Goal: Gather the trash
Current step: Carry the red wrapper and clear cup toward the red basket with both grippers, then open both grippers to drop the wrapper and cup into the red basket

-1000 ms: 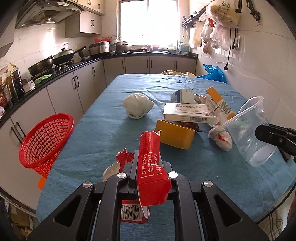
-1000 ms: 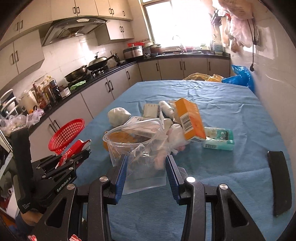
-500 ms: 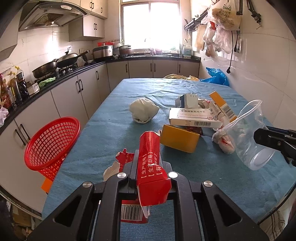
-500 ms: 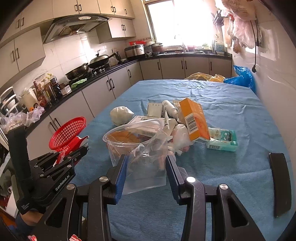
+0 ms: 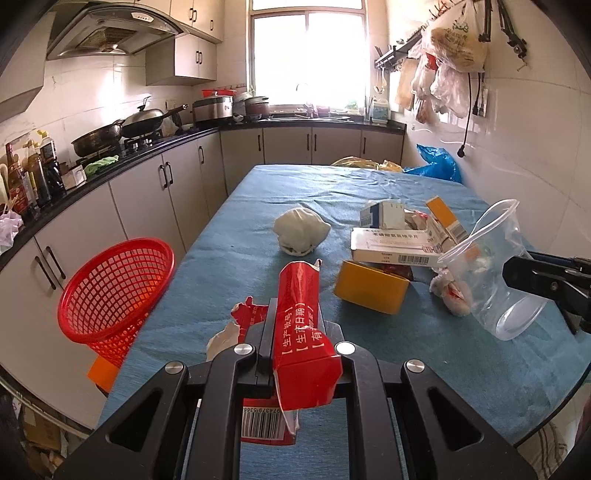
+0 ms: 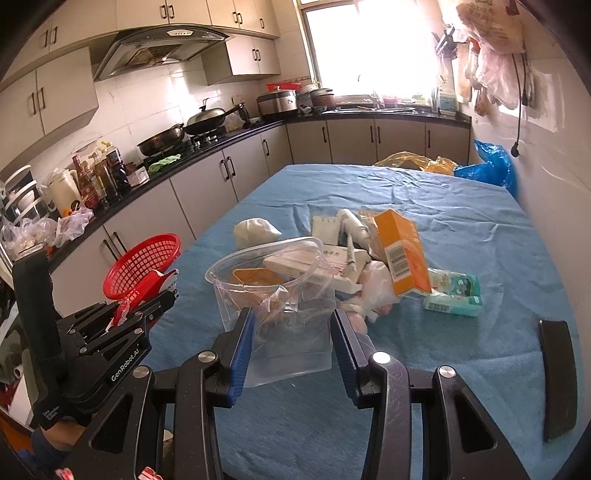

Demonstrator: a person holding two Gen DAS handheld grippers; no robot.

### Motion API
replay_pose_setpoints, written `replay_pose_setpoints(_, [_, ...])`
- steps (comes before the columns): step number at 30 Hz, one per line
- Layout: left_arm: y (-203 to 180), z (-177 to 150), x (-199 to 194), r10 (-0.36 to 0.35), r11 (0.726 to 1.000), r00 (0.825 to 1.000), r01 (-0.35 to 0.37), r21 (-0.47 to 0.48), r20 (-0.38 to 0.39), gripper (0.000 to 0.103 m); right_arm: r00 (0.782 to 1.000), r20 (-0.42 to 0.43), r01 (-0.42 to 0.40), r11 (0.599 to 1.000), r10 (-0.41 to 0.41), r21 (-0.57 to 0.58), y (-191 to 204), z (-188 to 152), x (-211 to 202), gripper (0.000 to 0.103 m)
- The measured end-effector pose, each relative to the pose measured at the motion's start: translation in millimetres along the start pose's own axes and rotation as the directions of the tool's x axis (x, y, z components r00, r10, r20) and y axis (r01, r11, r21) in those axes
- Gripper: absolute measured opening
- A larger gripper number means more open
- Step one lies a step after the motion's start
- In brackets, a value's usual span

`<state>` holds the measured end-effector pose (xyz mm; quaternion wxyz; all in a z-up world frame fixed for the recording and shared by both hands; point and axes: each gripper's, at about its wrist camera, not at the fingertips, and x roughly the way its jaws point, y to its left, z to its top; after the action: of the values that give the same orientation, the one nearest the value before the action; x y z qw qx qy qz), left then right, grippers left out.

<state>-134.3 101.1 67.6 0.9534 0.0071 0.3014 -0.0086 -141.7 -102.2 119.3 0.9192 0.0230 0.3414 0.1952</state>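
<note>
Left gripper (image 5: 297,326): clenched on red carton (image 5: 301,325), raised above worktop (image 5: 236,258) edge.
Right gripper (image 6: 291,332): grasping clear cup (image 6: 275,291), lifted off worktop.
Basket (image 5: 114,291): beside worktop's left edge, looks empty.
Done: two pieces picked up, neither binned.
Left: both drops, then mask (image 5: 301,234), yellow box (image 5: 371,291), orange box (image 6: 402,253), white boxes (image 5: 395,249), wrappers.

Woks (image 5: 98,138) sat on the stove beneath a hood (image 5: 110,35); bags (image 5: 448,61) hung by the window (image 5: 306,55).
</note>
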Motion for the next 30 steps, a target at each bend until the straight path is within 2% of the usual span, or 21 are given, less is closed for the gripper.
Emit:
replay_pose_setpoints(8, [35, 13, -6, 0.019, 0.998, 1.000, -0.018, -0.060, 0.018, 0.013, 0.998, -0.034, -0.057, 0.998, 0.055, -0.035, 27, 28, 26, 0.046])
replay_pose_setpoints(15, [98, 21, -6, 0.093, 0.984, 0.995, -0.088, -0.157, 0.024, 0.013, 0.991, -0.081, -0.112, 0.992, 0.107, -0.056, 66, 61, 68, 0.046])
replay_pose_setpoints(25, [208, 16, 24, 0.199, 0.925, 0.978, -0.206, -0.318, -0.054, 0.013, 0.974, -0.153, -0.189, 0.975, 0.170, -0.115, 149, 101, 154, 0.046])
replay_pose_setpoints(30, [235, 12, 39, 0.207, 0.911, 0.975, -0.223, -0.346, -0.083, 0.013, 0.961, -0.187, -0.227, 0.967, 0.203, -0.116, 182, 109, 194, 0.046])
